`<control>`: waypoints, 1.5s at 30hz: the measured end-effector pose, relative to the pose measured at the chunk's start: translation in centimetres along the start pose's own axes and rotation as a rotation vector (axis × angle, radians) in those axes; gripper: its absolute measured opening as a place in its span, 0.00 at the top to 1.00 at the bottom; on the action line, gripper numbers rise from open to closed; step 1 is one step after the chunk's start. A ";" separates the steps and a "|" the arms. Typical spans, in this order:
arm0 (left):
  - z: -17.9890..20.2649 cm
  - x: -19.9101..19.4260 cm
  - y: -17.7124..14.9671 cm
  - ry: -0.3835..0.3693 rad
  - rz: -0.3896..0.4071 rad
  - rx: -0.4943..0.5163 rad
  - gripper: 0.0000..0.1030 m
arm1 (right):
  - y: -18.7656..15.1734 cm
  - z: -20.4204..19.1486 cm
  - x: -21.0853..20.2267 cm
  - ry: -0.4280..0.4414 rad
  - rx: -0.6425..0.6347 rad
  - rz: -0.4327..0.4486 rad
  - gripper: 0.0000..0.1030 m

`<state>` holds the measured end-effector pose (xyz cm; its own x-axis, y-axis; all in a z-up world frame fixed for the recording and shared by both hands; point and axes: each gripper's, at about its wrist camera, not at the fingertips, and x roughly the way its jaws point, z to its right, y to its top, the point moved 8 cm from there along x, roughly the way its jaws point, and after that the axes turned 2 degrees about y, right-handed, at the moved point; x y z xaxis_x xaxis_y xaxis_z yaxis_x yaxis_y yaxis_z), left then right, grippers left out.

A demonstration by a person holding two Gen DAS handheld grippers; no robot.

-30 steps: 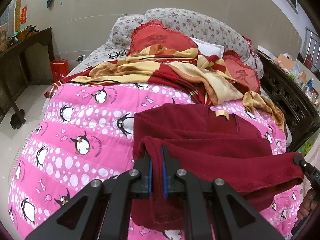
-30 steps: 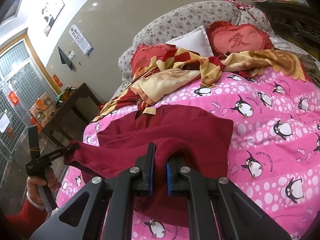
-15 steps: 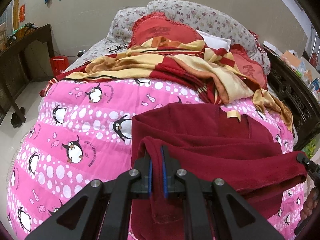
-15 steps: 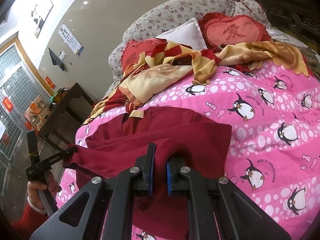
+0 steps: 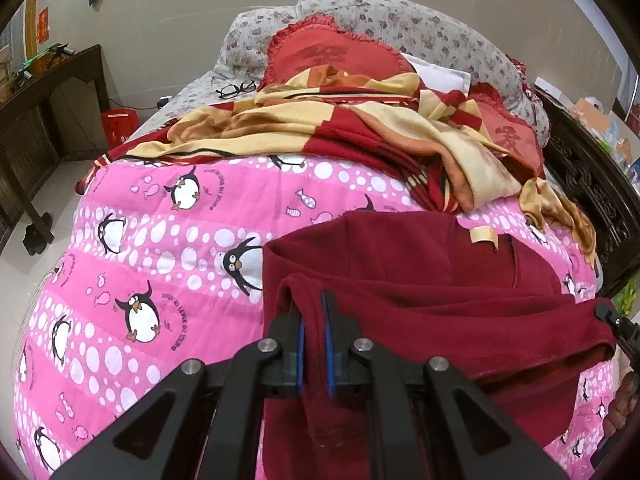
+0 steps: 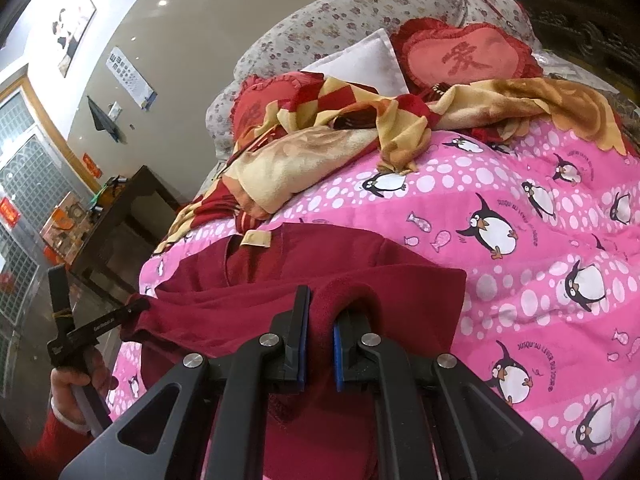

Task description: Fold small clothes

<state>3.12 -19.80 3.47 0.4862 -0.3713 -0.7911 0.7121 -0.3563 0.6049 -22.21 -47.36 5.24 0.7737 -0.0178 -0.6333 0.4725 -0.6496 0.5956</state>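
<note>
Fingers: left gripper (image 5: 313, 338) pinches one corner of the dark red fleece garment (image 5: 420, 280), right gripper (image 6: 319, 340) pinches the other | garment: plush, doubled over, beige neck label (image 5: 483, 235) showing, far half lying on the pink penguin quilt (image 5: 160, 240) | beyond: crumpled red-and-yellow checked blanket (image 5: 340, 128).

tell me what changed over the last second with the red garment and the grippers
Both hand-held grippers have carried the lifted near edge of the dark red garment forward, toward the pillows, so the fold advances over the part lying on the penguin quilt. Nothing was taken hold of or let go: the left hand-held gripper and the right hand-held gripper stay clamped on the edge. The blanket has not moved.
</note>
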 end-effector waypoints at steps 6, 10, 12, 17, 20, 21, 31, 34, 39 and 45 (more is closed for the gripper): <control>0.2 0.8 0.4 0.008 -0.006 0.003 0.92 | 0.4 0.4 0.6 -0.005 0.003 -0.005 0.80; 0.1 1.5 0.5 0.015 -0.015 0.004 0.92 | 0.6 0.8 1.3 -0.009 0.013 -0.014 0.80; 0.1 1.9 0.5 0.020 -0.021 0.002 0.92 | 0.6 1.1 1.8 -0.009 0.022 -0.020 0.80; 0.1 2.8 0.5 0.031 -0.031 -0.002 0.92 | 0.8 1.9 3.2 -0.020 0.037 -0.039 0.80; 0.1 3.4 0.5 0.040 -0.039 0.000 0.92 | 0.8 2.4 4.0 -0.023 0.050 -0.054 0.80; 0.1 3.7 0.5 0.044 -0.043 0.000 0.92 | 0.8 2.6 4.3 -0.026 0.054 -0.061 0.80; 0.1 5.1 0.1 0.077 -0.058 0.011 0.92 | 0.6 2.3 4.0 -0.014 0.031 -0.086 0.76; 0.2 5.2 0.0 0.084 -0.057 0.016 0.92 | 0.2 1.2 2.9 -0.027 -0.031 -0.084 0.73; 0.2 5.3 -0.1 0.084 -0.060 0.012 0.92 | -0.1 0.0 1.8 -0.013 -0.066 -0.071 0.70; 0.2 5.2 0.0 0.074 -0.062 0.009 0.92 | 0.5 0.6 2.6 -0.003 -0.024 -0.076 0.70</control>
<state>5.57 -21.86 -0.64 0.4773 -0.2838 -0.8316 0.7376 -0.3850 0.5547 -20.26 -48.15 3.59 0.7340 0.0281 -0.6786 0.5395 -0.6310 0.5574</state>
